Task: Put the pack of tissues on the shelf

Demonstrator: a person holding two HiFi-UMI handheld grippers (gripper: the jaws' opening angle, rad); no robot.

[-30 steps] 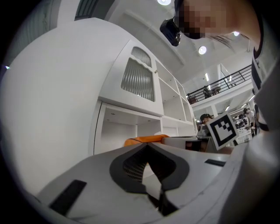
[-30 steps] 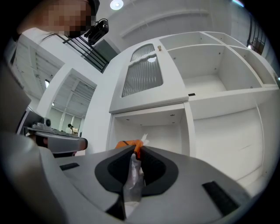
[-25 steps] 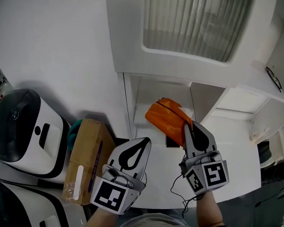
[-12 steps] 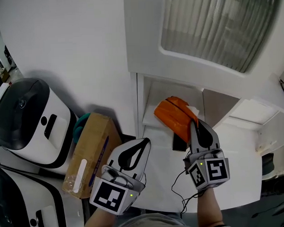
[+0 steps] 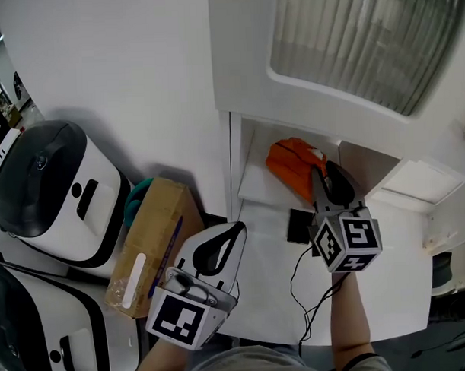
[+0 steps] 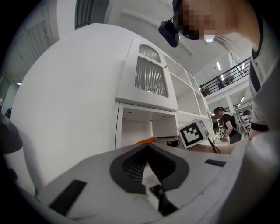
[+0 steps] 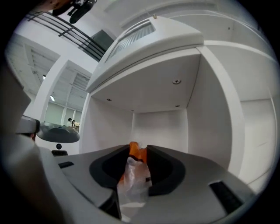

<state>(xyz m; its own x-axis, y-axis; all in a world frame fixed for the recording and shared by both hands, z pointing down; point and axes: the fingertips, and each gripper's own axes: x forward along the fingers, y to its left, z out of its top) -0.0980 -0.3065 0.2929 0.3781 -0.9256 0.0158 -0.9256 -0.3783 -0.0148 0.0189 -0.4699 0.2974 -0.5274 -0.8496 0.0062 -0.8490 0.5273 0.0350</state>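
Observation:
The orange pack of tissues (image 5: 291, 165) lies inside the open white shelf compartment (image 5: 255, 189), at its right side. My right gripper (image 5: 321, 175) reaches into that compartment just behind the pack. Its jaws are opening, and the pack's clear wrapper end (image 7: 133, 177) still sits loosely in the narrow gap between them, orange showing past the tips. My left gripper (image 5: 236, 232) is shut and empty, held low over the white table's near left part. In the left gripper view the pack (image 6: 146, 140) shows as an orange sliver beyond the jaw tips.
A flat black object (image 5: 299, 226) and a thin black cable (image 5: 303, 289) lie on the white table below the shelf. A cardboard box (image 5: 147, 252) and two white-and-black appliances (image 5: 50, 195) stand at the left. A closed ribbed cabinet door (image 5: 357, 40) is above the compartment.
My right gripper has moved forward and up, carrying the pack from in front of the shelf into the compartment. The left gripper has stayed put.

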